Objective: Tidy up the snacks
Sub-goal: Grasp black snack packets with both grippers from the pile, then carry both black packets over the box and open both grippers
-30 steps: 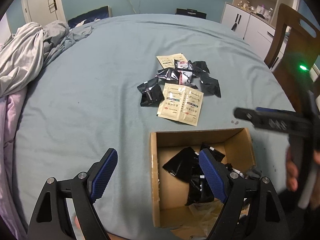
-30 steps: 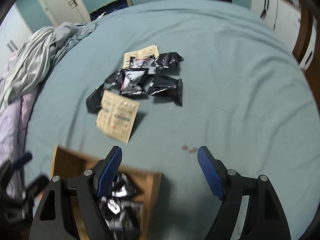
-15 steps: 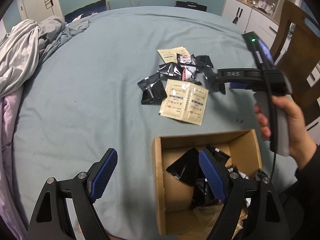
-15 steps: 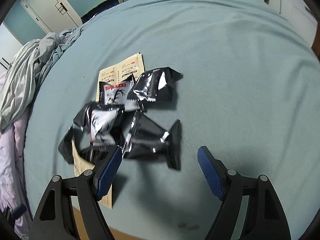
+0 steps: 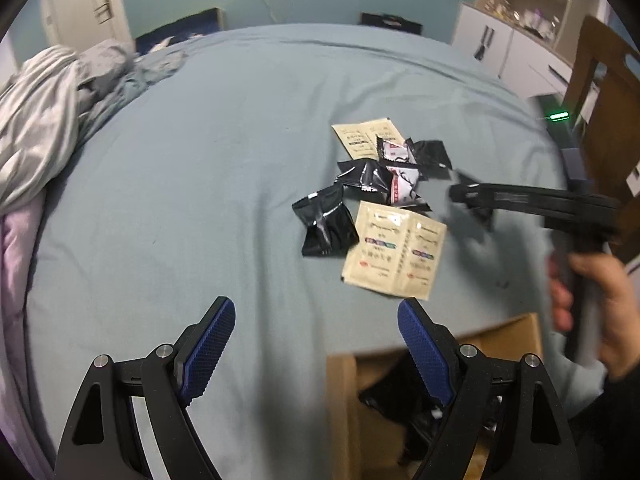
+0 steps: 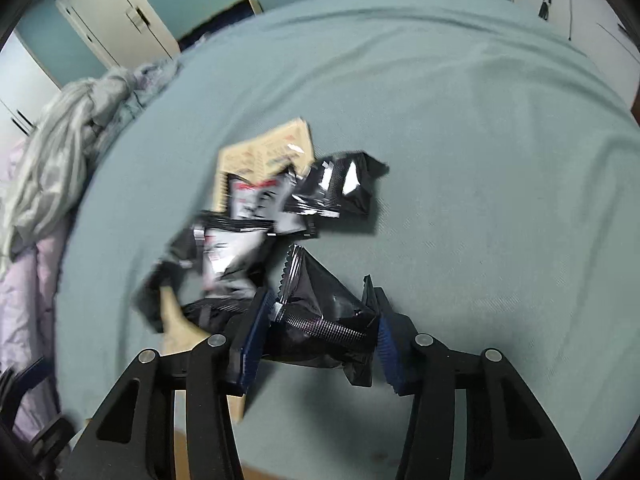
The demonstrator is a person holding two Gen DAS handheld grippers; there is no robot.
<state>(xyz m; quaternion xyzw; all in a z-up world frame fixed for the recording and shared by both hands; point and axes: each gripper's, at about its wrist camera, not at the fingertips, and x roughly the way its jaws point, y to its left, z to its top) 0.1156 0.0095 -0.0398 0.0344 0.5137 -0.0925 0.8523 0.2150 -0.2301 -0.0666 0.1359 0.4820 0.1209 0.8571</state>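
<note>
A pile of snack packets lies on the blue-grey bed: black foil packets (image 5: 326,224), a beige double sachet (image 5: 396,252) and a second beige sachet (image 5: 366,142). My right gripper (image 6: 320,308) is at the pile's right end. Its jaws are closing, and the blue pads touch both sides of a black snack packet (image 6: 316,280) that stands crumpled between them. In the left wrist view the right gripper (image 5: 456,194) reaches in from the right, held by a person's hand (image 5: 600,300). My left gripper (image 5: 316,320) hangs open over bare sheet, with nothing between its fingers. A cardboard box (image 5: 340,400) with black packets inside sits just below its right finger.
Crumpled grey and white bedding (image 5: 36,120) is heaped along the bed's left side. A wooden chair (image 5: 608,120) and white cabinets (image 5: 500,48) stand past the right edge. The sheet left of the pile is bare.
The right gripper swung from over the box out to the pile and has narrowed around a black packet. The left gripper drifted away from the box, towards the pile, still open.
</note>
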